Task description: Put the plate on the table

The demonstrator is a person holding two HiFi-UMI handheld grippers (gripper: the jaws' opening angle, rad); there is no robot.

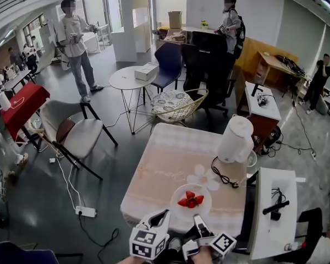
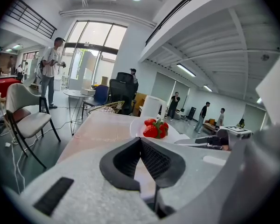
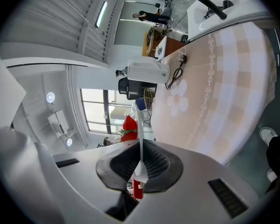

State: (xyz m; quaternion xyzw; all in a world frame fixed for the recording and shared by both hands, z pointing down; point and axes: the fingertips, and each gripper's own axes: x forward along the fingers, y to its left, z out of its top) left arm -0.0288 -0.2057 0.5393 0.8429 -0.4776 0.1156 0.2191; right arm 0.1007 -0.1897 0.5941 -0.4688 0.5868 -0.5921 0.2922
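A white plate with red strawberries is over the near part of the table, which has a pale pink checked cloth. I cannot tell whether the plate rests on the cloth. My right gripper is shut on the plate's near rim. In the right gripper view the plate stands edge-on between the jaws, with a strawberry beside it. My left gripper hovers just left of the plate, jaws together and holding nothing. The left gripper view shows the plate and strawberries just ahead of that gripper.
A white kettle stands at the table's far right, its black cord trailing toward the plate. A white side table with a black item is close on the right. Chairs, a round table and several people fill the room beyond.
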